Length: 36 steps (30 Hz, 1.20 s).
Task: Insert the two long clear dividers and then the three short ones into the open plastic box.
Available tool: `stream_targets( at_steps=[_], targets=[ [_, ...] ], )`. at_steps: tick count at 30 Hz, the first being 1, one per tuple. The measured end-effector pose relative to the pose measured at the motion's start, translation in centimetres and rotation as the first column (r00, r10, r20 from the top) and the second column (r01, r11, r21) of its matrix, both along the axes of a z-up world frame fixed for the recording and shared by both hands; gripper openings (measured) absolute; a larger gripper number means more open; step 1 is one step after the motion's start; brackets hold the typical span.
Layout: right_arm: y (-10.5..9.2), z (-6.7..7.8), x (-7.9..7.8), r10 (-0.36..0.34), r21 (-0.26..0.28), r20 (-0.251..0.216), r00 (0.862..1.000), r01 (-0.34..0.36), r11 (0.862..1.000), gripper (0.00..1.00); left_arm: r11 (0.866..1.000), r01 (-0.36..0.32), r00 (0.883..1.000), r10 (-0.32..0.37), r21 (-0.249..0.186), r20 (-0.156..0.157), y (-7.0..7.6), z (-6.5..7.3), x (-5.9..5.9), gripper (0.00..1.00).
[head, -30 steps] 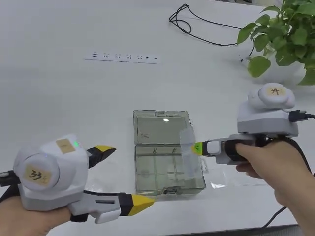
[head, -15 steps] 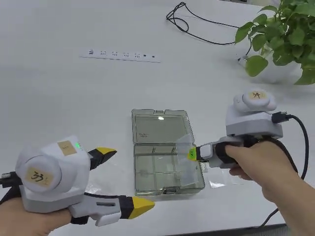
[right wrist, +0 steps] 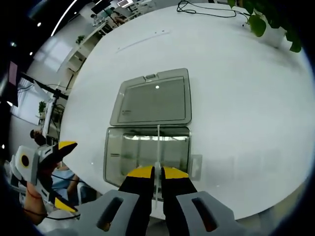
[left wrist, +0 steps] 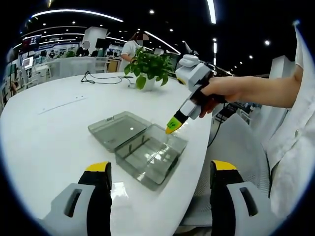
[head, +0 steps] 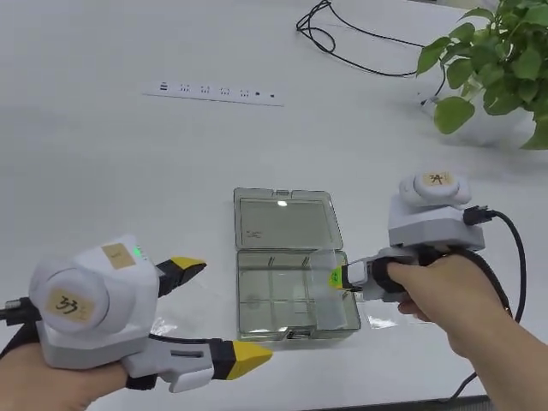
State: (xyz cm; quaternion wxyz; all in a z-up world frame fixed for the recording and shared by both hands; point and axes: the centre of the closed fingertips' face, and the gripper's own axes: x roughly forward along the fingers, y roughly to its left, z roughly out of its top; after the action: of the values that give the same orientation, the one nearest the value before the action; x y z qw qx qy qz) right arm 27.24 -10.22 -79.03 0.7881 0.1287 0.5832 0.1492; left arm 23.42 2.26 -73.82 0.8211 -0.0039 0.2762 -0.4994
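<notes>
The open plastic box (head: 295,324) lies on the white table with its lid (head: 287,224) flat behind it. Faint clear partitions show inside the tray. My right gripper (head: 337,277) is shut on a clear divider (right wrist: 158,142), which stands edge-on inside the right part of the box (right wrist: 114,153). My left gripper (head: 219,311) hovers open at the box's left front, with nothing between its yellow fingertips (head: 189,265). In the left gripper view the right gripper (left wrist: 172,128) points down into the box (left wrist: 147,156), ahead of the left gripper (left wrist: 160,169).
A loose clear piece (head: 378,322) lies on the table just right of the box. A white power strip (head: 218,92) and a black cable (head: 342,34) lie at the back, a potted plant (head: 497,60) at the back right. The table's front edge runs close below the box.
The right gripper has come down and a little left, lowering the clear divider from above the box into its right part. The left gripper has stayed where it was, open.
</notes>
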Motion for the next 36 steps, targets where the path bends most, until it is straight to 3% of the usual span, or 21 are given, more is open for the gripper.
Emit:
stream_targets(
  at_steps=[16, 36],
  targets=[
    [0.4, -0.3, -0.2, -0.002, -0.002, -0.006, 1.000, 0.002, 1.000, 0.06, 1.000, -0.001, 1.000, 0.000, -0.008, -0.012, -0.2, 0.0, 0.0, 0.83],
    [0.1, -0.3, 0.8, 0.000, 0.006, -0.009, 1.000, 0.000, 1.000, 0.06, 1.000, -0.006, 1.000, 0.006, -0.017, -0.020, -0.1, 0.0, -0.1, 0.83]
  ],
)
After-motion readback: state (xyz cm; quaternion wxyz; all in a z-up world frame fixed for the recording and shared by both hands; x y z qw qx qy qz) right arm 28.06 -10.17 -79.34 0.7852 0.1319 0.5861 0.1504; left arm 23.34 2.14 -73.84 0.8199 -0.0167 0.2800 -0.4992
